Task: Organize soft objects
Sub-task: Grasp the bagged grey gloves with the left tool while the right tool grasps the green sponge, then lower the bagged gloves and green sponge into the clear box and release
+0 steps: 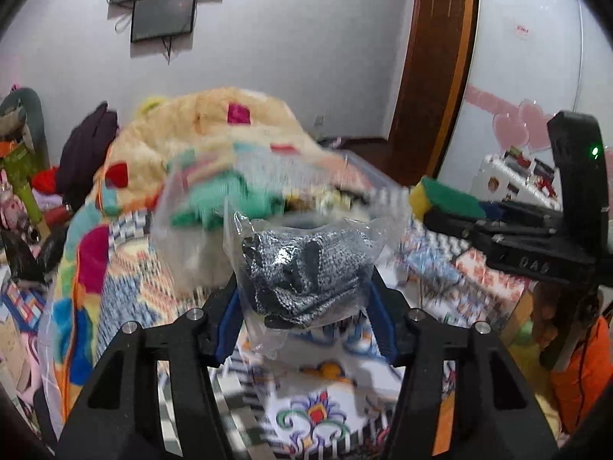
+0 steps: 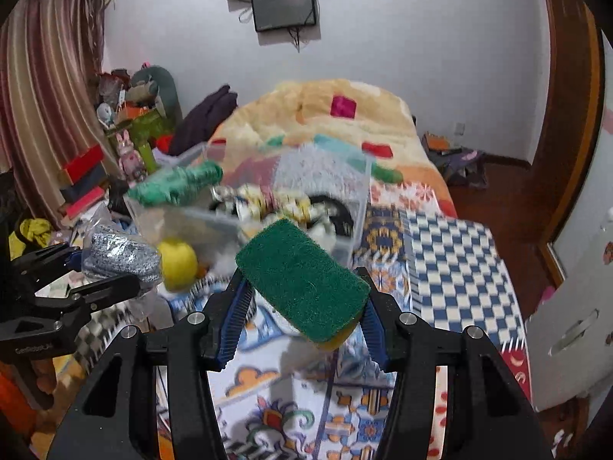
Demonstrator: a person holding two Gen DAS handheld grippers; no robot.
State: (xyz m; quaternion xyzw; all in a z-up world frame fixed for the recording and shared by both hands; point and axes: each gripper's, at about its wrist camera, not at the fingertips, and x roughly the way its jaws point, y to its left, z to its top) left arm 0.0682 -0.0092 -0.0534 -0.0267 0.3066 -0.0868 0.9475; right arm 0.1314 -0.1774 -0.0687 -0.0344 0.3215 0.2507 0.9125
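Gripping a grey knitted cloth sealed in a clear plastic bag [image 1: 302, 268], the left gripper [image 1: 304, 299] holds it between its blue pads above the patterned bed quilt [image 1: 322, 414]. The right gripper [image 2: 304, 306] is closed on a green-topped yellow scouring sponge [image 2: 302, 280]. A clear plastic bin [image 2: 352, 207] of soft items sits at twelve o'clock, beyond both.
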